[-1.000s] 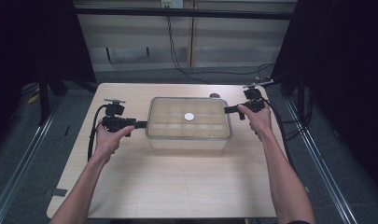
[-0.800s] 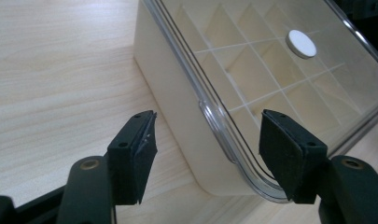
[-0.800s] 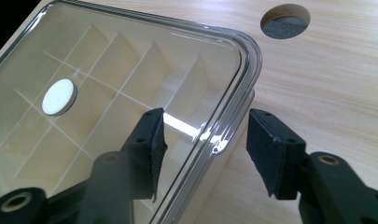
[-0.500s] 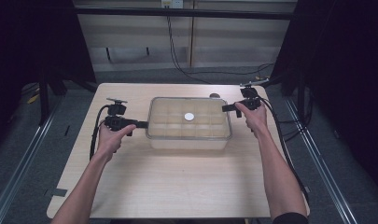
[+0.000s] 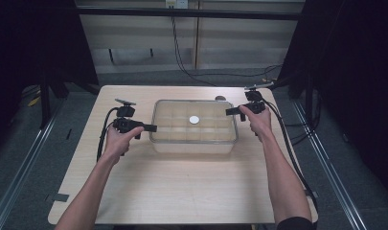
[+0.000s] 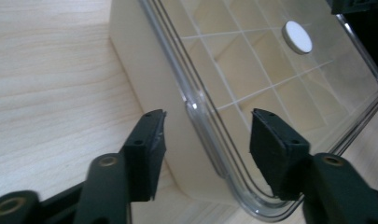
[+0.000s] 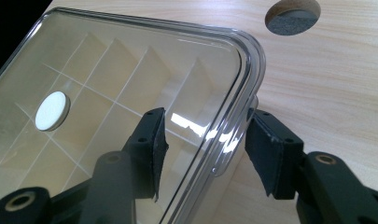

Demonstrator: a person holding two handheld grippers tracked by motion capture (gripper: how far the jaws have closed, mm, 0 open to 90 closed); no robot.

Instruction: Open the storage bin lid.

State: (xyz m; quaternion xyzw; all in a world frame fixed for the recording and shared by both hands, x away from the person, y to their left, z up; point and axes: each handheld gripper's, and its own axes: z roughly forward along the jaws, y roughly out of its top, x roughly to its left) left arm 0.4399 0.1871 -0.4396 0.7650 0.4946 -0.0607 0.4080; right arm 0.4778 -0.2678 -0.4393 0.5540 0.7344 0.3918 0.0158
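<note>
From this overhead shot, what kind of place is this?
Probably a lab recording bay: a lone wooden table on grey floor, dark curtains on both sides, loose cables along the back wall.

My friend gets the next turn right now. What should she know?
Left hand-held gripper: open, jaws either side of the box lid's rim at the box's left end.
Right hand-held gripper: open, jaws either side of the lid rim at the right end.
Clear box sits mid-table, lid on, a white disc at its middle.
Done: both lined up.
Left: probably close both and lift.
</note>
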